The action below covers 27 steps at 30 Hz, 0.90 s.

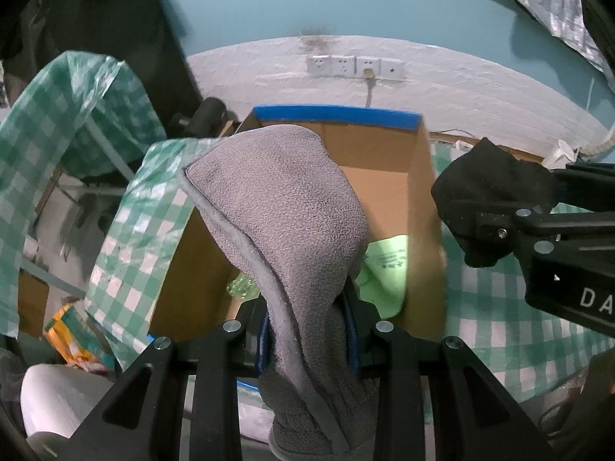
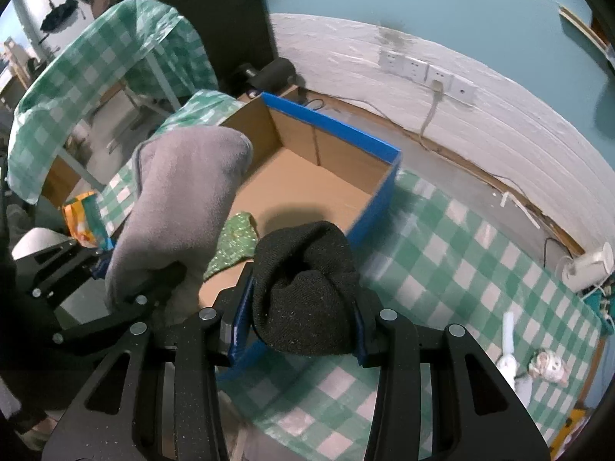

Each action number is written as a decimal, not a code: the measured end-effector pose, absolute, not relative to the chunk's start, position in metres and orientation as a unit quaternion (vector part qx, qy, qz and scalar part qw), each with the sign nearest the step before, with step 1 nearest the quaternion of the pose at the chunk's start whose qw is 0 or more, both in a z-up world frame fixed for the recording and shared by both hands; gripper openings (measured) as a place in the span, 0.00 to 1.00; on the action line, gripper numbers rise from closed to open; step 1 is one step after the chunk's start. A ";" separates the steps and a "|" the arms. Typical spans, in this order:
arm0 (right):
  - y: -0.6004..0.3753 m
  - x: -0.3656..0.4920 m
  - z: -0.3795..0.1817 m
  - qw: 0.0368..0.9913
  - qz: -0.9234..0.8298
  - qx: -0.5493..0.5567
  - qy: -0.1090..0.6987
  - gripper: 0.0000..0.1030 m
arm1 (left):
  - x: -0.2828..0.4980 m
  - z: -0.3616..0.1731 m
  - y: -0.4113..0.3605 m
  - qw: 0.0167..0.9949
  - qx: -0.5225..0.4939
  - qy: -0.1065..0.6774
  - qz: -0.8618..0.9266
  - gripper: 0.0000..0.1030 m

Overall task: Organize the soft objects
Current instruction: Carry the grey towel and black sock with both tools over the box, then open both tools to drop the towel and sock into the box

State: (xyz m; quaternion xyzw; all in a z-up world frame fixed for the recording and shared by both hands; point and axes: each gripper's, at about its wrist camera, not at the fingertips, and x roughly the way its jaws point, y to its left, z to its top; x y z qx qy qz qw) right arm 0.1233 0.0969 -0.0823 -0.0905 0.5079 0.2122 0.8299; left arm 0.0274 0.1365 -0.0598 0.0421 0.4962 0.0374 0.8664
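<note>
My left gripper (image 1: 309, 330) is shut on a grey fleece cloth (image 1: 284, 207) that bulges up over the near side of an open cardboard box (image 1: 384, 146) with a blue rim. The same grey fleece cloth (image 2: 180, 207) shows at the left of the right wrist view. My right gripper (image 2: 303, 326) is shut on a black knit cloth (image 2: 303, 288), held above the near blue wall of the cardboard box (image 2: 369, 207). That black knit cloth (image 1: 484, 199) appears to the box's right in the left wrist view. A green soft item (image 2: 234, 242) lies inside the box.
The box stands on a green-and-white checked tablecloth (image 2: 453, 269). A white wall with several sockets (image 1: 355, 67) runs behind it. A white and pink small object (image 2: 546, 363) lies at the table's right. An orange packet (image 2: 82, 219) and another checked-cloth table (image 2: 103, 61) lie to the left.
</note>
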 end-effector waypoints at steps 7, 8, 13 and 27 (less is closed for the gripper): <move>0.122 0.133 -0.098 0.818 0.225 -0.093 0.522 0.40 | 0.036 -0.074 0.155 0.857 0.024 0.513 0.051 0.31; 0.125 0.136 -0.100 0.816 0.226 -0.091 0.524 0.40 | 0.037 -0.076 0.157 0.855 0.022 0.515 0.053 0.31; 0.132 0.142 -0.104 0.815 0.230 -0.078 0.527 0.44 | 0.038 -0.077 0.163 0.855 0.016 0.515 0.061 0.48; 0.128 0.142 -0.098 0.829 0.212 -0.080 0.511 0.60 | 0.036 -0.069 0.163 0.866 0.045 0.489 0.098 0.78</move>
